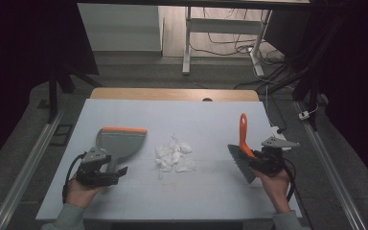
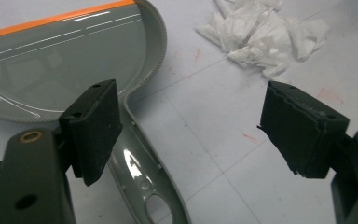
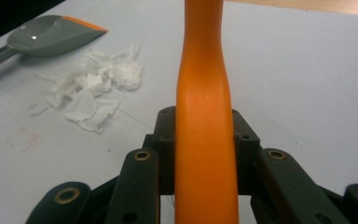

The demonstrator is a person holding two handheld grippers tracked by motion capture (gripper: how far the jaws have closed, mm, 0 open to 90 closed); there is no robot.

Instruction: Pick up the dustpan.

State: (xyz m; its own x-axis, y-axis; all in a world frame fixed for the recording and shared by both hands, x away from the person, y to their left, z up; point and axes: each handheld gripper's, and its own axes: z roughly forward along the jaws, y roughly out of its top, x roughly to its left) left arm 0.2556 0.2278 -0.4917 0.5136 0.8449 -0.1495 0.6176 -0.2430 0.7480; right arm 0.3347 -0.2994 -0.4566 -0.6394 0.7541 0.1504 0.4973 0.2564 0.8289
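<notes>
A grey dustpan [image 1: 120,141] with an orange front lip lies flat on the left of the table, its handle pointing toward the person. My left gripper [image 1: 114,167] hovers over that handle. In the left gripper view the gripper [image 2: 191,107] is open, and the dustpan handle [image 2: 140,158] runs beside the left pad without being pinched. My right gripper [image 1: 261,160] is shut on a brush [image 1: 243,132], gripping its orange handle [image 3: 203,70] with the grey bristles [image 1: 242,163] angled down to the left. Crumpled white paper scraps [image 1: 175,155] lie between the two tools.
The pale blue mat [image 1: 211,115] covers the table, with a wooden strip [image 1: 172,94] along its far edge. Behind it stand desk legs and loose cables on the floor [image 1: 230,48]. Metal rails run along both sides of the table.
</notes>
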